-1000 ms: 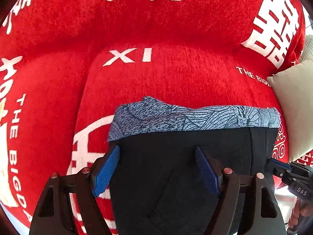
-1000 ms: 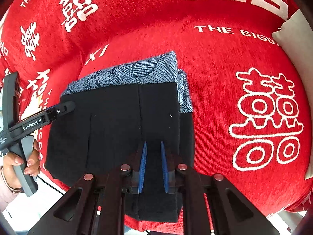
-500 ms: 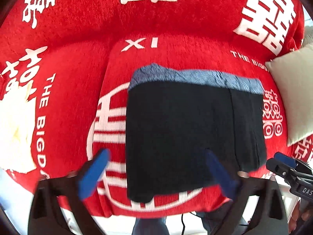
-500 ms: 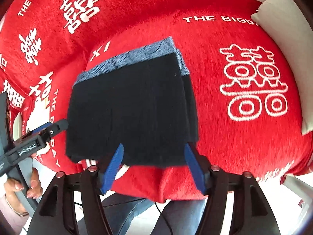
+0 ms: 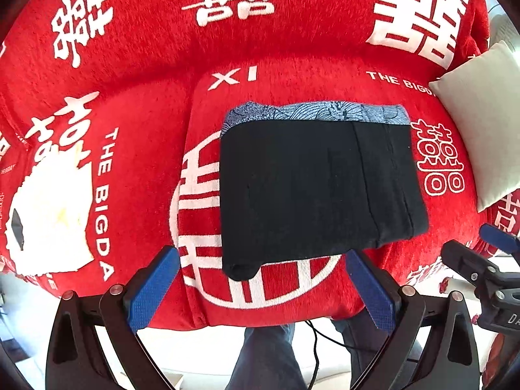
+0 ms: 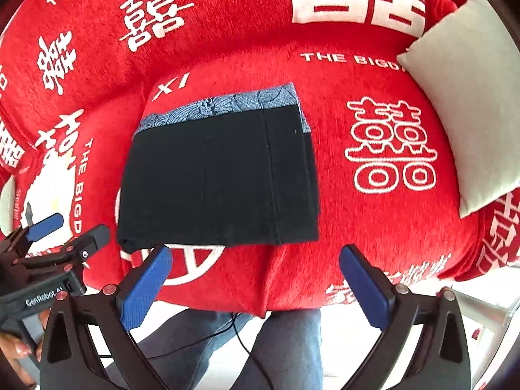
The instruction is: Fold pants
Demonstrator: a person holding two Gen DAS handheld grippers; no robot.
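Both claws lifted off pants (image 5: 318, 191); left claw (image 5: 260, 289), right claw (image 6: 256, 287) just spread apart, empty; folded pants beyond tips on red sofa (image 5: 146, 74).

Folded pants (image 5: 312, 191) lie flat on sofa seat cushion (image 5: 325, 91), approx centre, w/ waistband edge toward backrest (image 5: 227, 39) & fold edge near cushion front. Pillow (image 5: 481, 130) sits on seat to the right of pants, well apart, leaning at backrest corner. Left claw (image 5: 260, 289) hangs above cushion front edge, just before pants; right claw (image 6: 256, 287) likewise, further right. Person's legs (image 6: 286, 351) below cushion front, on floor side.
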